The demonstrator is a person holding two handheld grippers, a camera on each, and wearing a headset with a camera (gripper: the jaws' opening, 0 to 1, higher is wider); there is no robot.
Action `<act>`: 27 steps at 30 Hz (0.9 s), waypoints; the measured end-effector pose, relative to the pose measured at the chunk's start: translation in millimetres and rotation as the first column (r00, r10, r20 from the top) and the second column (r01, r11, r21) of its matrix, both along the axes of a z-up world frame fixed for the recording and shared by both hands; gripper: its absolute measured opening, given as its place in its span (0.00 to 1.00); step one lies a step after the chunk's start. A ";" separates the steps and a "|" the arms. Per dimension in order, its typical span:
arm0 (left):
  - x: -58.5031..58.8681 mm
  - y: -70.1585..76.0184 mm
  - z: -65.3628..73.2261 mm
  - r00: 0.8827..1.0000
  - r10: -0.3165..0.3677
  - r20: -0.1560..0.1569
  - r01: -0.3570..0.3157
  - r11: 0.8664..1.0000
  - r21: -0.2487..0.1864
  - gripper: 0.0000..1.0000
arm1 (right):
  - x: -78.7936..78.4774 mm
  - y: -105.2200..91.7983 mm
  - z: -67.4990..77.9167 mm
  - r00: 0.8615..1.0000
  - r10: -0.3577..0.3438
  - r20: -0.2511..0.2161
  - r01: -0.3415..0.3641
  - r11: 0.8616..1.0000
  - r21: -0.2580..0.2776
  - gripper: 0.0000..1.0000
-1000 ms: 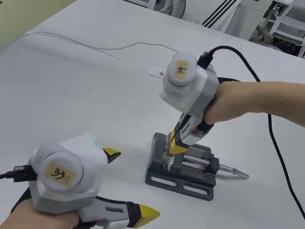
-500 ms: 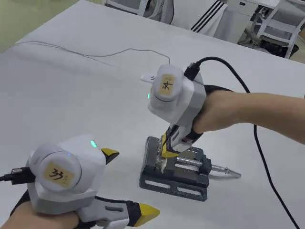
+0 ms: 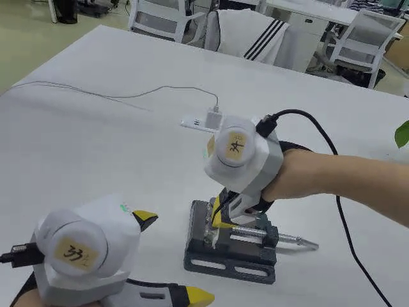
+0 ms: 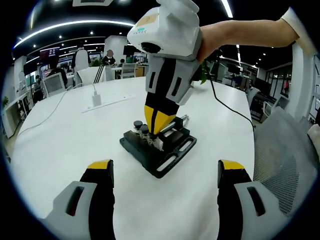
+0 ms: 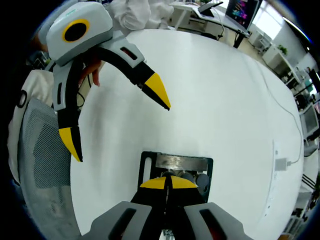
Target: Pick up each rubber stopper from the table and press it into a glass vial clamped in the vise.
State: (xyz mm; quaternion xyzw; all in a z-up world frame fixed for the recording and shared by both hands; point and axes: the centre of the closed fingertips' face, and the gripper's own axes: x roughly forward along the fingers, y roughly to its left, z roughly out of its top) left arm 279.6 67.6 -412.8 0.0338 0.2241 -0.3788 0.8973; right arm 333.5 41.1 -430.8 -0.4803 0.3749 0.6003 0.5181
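One white worktop [image 3: 96, 141] is stretching wide and open across the left of the head view, its far edge running along the top. One left claw [image 3: 172, 256] is hanging at the lower left, spread wide and gripping nothing. One right claw [image 3: 219, 220] is standing tip-down, jaws pinched together, on the single vise [image 3: 230, 256] at lower centre. Two dark stoppers [image 4: 138, 123] are sitting in the vise beside its tips; whether it is pinching one, I cannot tell.

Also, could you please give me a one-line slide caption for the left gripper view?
Shut right gripper pointing down at the vials in the dark vise, framed by the open left gripper.
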 end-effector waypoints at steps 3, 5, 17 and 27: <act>-2.7 -0.8 0.0 1.000 -0.001 -0.003 0.001 1.000 -0.002 0.84 | -1.0 0.7 0.2 1.000 -0.001 -0.005 0.001 1.000 0.010 0.00; -3.1 -0.5 0.2 1.000 -0.002 -0.002 0.002 1.000 0.000 0.84 | -0.7 0.9 0.3 1.000 -0.003 -0.006 0.004 1.000 0.019 0.00; -5.6 3.8 0.9 1.000 -0.007 -0.006 0.007 1.000 0.016 0.84 | 4.8 -3.0 10.6 0.988 -0.155 -0.001 0.152 0.969 0.194 0.35; -5.3 2.3 -1.8 1.000 -0.016 -0.010 0.016 1.000 0.018 0.84 | -9.8 -29.1 3.2 0.948 -0.307 -0.082 0.317 0.894 0.316 0.74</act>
